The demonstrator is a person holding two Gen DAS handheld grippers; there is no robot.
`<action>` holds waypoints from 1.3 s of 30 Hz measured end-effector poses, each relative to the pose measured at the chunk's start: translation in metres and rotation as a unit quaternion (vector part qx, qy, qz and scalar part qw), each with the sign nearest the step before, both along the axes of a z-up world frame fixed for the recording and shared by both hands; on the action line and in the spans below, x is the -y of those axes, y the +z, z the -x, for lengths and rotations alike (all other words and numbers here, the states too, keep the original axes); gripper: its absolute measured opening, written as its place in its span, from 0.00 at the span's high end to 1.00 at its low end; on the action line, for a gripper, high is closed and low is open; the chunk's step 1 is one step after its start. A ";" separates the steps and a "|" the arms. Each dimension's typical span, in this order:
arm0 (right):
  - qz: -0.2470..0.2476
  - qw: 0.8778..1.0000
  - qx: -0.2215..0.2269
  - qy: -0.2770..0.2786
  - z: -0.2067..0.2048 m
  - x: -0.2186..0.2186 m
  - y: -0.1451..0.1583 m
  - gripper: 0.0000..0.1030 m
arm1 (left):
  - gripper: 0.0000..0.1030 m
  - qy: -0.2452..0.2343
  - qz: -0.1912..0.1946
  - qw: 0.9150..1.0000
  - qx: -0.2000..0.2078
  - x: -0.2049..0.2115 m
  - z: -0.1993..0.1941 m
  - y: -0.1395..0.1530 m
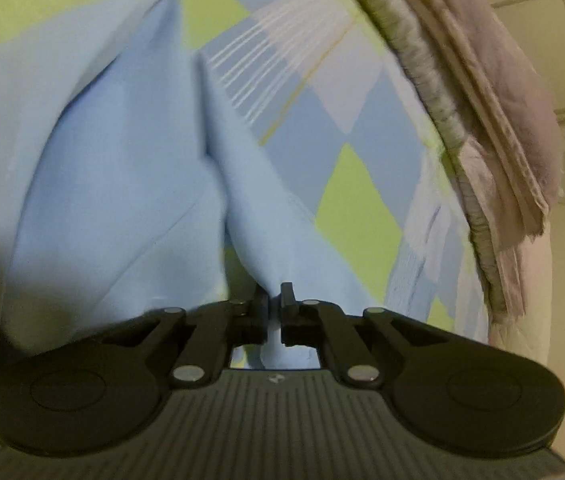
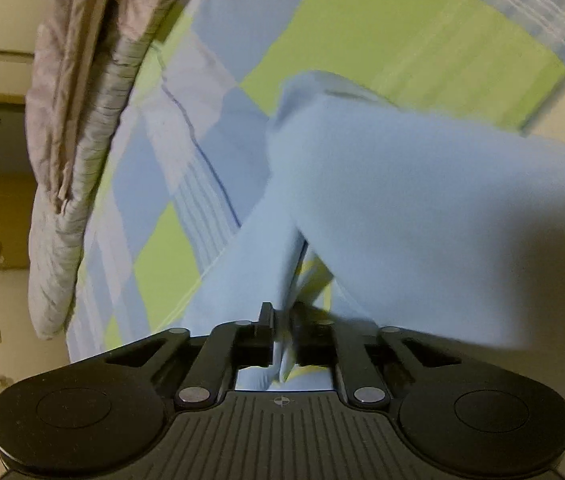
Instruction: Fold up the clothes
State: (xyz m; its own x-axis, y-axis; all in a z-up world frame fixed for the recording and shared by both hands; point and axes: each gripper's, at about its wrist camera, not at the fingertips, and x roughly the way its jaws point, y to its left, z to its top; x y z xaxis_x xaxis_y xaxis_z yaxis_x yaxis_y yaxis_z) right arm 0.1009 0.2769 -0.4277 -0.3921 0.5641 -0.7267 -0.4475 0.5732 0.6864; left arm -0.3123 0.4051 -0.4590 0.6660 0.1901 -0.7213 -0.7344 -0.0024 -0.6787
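Both claws have a grip for a fold: the left claw [image 1: 275,295] is clamped on a pinch of the light blue garment [image 1: 122,184], the right claw [image 2: 282,316] likewise on its own bunch of it [image 2: 402,184]; the cloth rises from each claw and drapes onto the checked bedsheet [image 1: 362,208]. The next move, by this reading, calls for both claws to carry the held edges together, keeping them level so the fold lands flat on the bed.

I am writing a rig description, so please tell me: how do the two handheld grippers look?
Both the left gripper and the right gripper are matte black, with two rounded side lobes bearing circular recesses, a ribbed centre plate with a small crosshair-like mark, and linkage arms joined by silver rivets. No cables, hands or sleeves are visible.
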 end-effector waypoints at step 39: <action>0.081 0.991 -0.063 -0.081 -0.008 -0.016 -0.007 0.72 | 0.94 -0.042 0.022 0.999 0.010 -0.042 -0.014 -0.018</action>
State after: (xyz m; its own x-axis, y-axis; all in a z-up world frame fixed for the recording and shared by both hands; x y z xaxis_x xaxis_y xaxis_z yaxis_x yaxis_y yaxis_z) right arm 0.1085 0.2932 -0.4345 -0.3990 0.5072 -0.7639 -0.2577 0.7375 0.6243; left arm -0.2988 0.4475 -0.4774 0.6923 0.1017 -0.7144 -0.7199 0.0278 -0.6936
